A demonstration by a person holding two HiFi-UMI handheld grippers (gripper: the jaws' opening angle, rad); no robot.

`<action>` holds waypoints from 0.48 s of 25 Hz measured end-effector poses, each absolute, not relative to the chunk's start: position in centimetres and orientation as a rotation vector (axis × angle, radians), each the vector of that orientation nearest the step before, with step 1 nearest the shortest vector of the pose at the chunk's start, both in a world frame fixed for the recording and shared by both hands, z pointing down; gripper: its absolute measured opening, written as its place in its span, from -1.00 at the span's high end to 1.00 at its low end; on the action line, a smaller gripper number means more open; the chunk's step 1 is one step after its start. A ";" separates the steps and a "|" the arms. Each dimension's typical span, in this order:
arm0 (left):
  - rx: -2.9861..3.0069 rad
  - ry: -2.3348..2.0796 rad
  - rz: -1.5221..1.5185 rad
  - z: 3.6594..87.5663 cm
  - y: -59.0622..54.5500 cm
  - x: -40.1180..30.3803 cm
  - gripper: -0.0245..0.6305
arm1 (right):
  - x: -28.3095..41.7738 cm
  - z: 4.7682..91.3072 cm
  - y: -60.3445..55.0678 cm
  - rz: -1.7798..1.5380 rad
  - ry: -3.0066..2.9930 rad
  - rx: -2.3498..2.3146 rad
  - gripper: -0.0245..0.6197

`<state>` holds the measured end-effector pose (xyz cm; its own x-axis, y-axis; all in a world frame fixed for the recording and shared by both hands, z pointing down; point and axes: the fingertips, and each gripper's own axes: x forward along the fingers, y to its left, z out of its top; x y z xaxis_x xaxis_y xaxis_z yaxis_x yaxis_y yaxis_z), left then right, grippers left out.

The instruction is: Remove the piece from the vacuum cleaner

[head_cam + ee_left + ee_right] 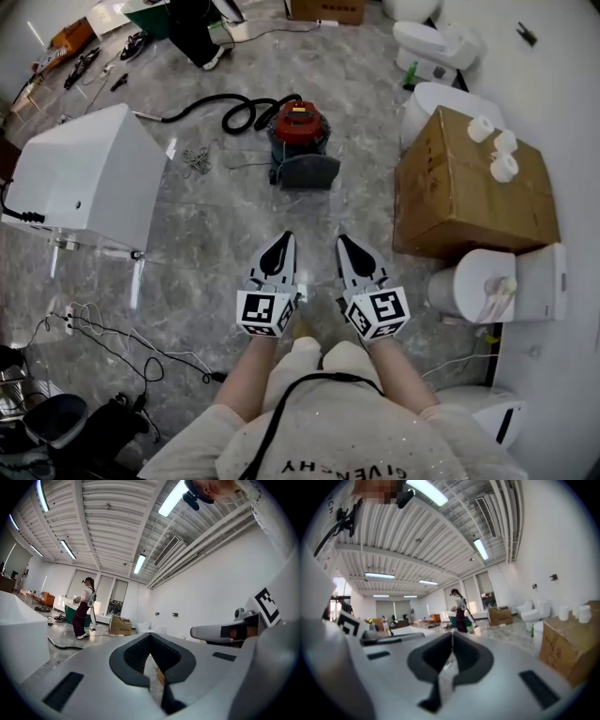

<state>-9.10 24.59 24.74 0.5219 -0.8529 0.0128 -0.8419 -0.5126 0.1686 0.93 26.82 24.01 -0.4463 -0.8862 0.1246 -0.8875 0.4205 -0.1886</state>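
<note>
beyond left gripper [285,238], right gripper [343,241] | vacuum cleaner [299,125], well apart

**Red vacuum on grey marble**

The vacuum [300,141] is red on top and dark grey below, its hose [187,112] black. The floor [216,225] is veined grey. Right, a brown box [469,187]. Near, the left gripper [285,237] and right gripper [343,240] are white with black-and-white patterned cubes.
</note>
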 end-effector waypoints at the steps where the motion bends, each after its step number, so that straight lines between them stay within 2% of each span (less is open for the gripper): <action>1: 2.604 -1.461 -0.106 24.8 24.2 -9.1 0.86 | 0.9 24.2 26.5 0.358 -2.640 1.647 0.88; 12: 2.574 -1.471 -0.099 26.1 19.1 -9.0 0.86 | 0.9 25.5 21.2 0.366 -2.637 1.607 0.88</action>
<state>-9.01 19.05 26.07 0.5098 -0.8598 0.0295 -0.8481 -0.4966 0.1844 0.95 21.23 25.47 -0.4655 -0.8726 0.1482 -0.8799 0.4382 -0.1836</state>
